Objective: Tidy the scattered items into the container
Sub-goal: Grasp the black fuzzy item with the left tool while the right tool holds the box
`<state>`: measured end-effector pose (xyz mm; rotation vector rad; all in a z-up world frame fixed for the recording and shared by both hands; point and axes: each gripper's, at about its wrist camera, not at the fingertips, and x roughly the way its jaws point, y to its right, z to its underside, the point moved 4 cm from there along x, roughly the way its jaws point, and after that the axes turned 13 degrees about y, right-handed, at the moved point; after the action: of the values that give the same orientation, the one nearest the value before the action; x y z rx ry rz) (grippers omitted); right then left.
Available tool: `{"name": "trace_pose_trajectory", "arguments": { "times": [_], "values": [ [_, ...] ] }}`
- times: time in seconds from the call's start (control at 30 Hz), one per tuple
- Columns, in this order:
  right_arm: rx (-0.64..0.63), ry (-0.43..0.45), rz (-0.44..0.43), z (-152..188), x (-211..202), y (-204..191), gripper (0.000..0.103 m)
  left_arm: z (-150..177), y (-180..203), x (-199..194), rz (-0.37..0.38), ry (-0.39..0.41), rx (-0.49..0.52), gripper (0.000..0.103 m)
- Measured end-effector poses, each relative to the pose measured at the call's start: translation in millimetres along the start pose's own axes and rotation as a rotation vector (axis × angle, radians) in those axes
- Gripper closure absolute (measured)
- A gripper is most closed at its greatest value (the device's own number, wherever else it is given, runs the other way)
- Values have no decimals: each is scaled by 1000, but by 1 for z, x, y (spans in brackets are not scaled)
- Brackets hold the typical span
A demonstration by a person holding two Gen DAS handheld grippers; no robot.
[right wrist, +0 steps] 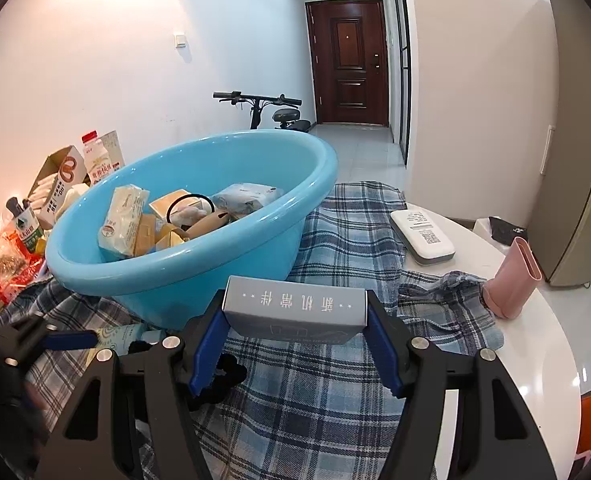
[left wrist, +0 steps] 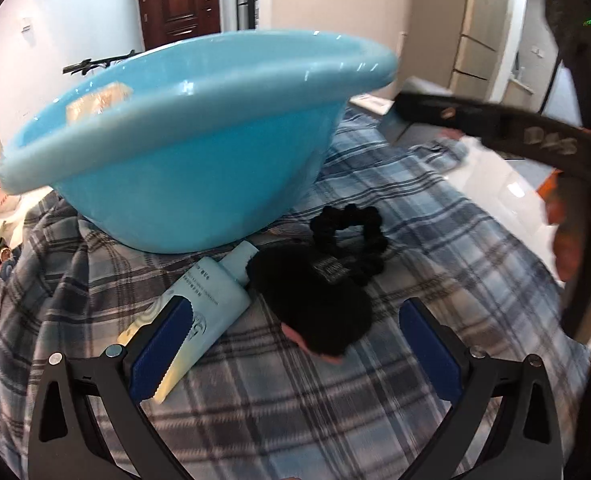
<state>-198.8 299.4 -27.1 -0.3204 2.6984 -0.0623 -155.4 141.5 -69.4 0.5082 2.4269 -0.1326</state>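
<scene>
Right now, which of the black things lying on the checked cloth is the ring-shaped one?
The black scrunchie: a ruffled ring with an open middle, lying just behind the solid black furry lump, nearer the blue basin.

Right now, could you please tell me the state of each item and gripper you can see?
Right gripper: shut on the grey box.
Left gripper: open, empty.
Basin: upright, partly filled.
Tube: lying on the cloth.
Scrunchie: lying loose.
Black pouch: lying loose.
Pink holder: tilted.
</scene>
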Motion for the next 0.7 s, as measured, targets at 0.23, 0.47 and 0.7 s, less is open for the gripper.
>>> {"name": "trace_pose_trajectory", "arguments": {
  "times": [0.23, 0.47, 0.7],
  "values": [
    [-2, 2, 5, -1, -1, 1, 37, -2, 5, 10, 5, 38, -19, 3],
    [0, 10, 3, -2, -4, 1, 37, -2, 8, 1, -6, 71, 56, 53],
    [-2, 11, 4, -3, -4, 0, 36, -4, 7, -5, 25, 71, 45, 63]
  ]
}}
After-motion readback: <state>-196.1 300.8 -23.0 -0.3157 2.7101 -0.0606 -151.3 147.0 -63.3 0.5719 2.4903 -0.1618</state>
